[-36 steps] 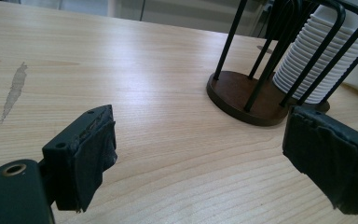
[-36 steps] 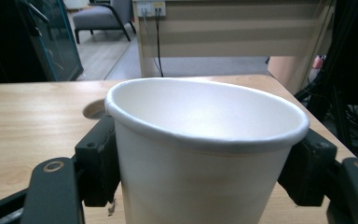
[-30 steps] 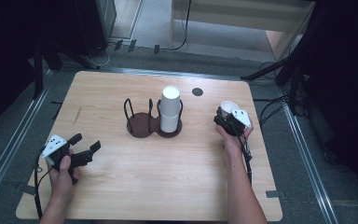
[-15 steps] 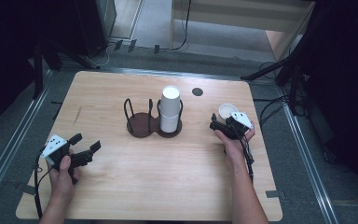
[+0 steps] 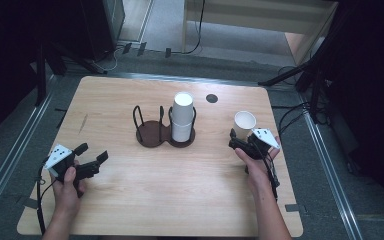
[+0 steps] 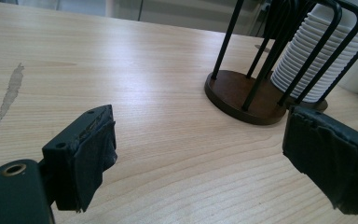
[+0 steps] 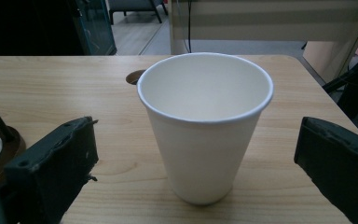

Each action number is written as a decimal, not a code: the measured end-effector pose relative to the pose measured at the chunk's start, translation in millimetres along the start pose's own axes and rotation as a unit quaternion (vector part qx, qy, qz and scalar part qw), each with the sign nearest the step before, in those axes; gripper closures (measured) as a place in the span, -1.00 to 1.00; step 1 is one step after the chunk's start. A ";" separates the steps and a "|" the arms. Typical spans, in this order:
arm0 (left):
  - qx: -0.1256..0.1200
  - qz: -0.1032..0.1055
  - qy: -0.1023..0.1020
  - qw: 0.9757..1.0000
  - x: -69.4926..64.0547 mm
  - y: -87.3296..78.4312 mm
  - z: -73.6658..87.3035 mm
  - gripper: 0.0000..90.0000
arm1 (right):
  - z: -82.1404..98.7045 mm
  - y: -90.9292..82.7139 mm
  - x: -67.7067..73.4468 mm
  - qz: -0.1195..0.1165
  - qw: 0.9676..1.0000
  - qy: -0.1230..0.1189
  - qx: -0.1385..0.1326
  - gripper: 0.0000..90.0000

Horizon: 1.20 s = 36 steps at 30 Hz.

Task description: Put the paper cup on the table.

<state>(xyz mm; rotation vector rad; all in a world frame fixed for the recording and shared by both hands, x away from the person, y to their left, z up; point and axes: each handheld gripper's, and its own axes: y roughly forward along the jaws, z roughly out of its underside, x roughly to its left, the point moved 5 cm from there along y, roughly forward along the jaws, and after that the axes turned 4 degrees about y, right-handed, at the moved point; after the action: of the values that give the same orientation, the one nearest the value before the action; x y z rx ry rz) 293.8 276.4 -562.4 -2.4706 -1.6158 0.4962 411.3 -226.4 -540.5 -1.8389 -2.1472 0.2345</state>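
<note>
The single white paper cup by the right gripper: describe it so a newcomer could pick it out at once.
Start at the light wooden table and find the dark two-ring wire cup holder near its middle, with a stack of white paper cups in its right ring. Right of that, in front of the right gripper, stands the single white paper cup. It is upright, empty, alone on bare wood, outside any ring.
</note>
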 end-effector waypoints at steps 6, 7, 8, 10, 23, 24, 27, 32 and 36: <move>0.001 0.001 0.002 1.000 0.0 -0.2 0.2 -0.78 | 3.6 -17.5 -3.3 -0.004 1.000 0.006 -0.010 -1.00; 0.000 0.001 0.000 1.000 -0.1 -0.1 0.1 -0.78 | 4.8 -22.1 -3.2 -0.006 1.000 0.004 -0.013 -1.00; 0.000 0.000 0.000 1.000 -0.1 -0.2 0.1 -0.78 | 5.4 -24.5 -3.2 -0.007 1.000 0.002 -0.015 -1.00; 0.001 0.000 0.001 1.000 -0.1 -0.2 0.1 -0.78 | 7.6 -30.5 -3.1 -0.011 1.000 0.000 -0.017 -1.00; -0.001 0.001 0.001 1.000 -0.4 -1.1 0.3 -0.78 | 20.7 -69.0 -16.8 -0.021 0.999 0.003 -0.034 -1.00; -0.001 0.001 0.001 1.000 -0.4 -1.1 0.3 -0.78 | 21.7 -71.0 -18.3 -0.021 0.999 0.004 -0.035 -1.00; -0.001 0.001 0.001 1.000 -0.4 -1.1 0.3 -0.78 | 27.0 -79.7 -26.5 -0.016 0.999 0.002 -0.036 -1.00; -0.001 0.001 0.002 1.000 -0.8 -1.3 0.5 -0.78 | 34.4 -92.6 -38.1 -0.012 0.999 0.007 -0.037 -1.00; 0.000 0.001 0.004 1.000 -1.1 -1.4 0.6 -0.78 | 38.9 -102.9 -47.7 -0.009 0.999 0.009 -0.039 -1.00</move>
<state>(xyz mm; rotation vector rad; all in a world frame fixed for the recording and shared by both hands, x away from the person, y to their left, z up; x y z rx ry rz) 292.0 275.9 -562.3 -2.4719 -1.6110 0.4864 308.6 -287.6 -550.4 -1.8549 -2.1892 0.1302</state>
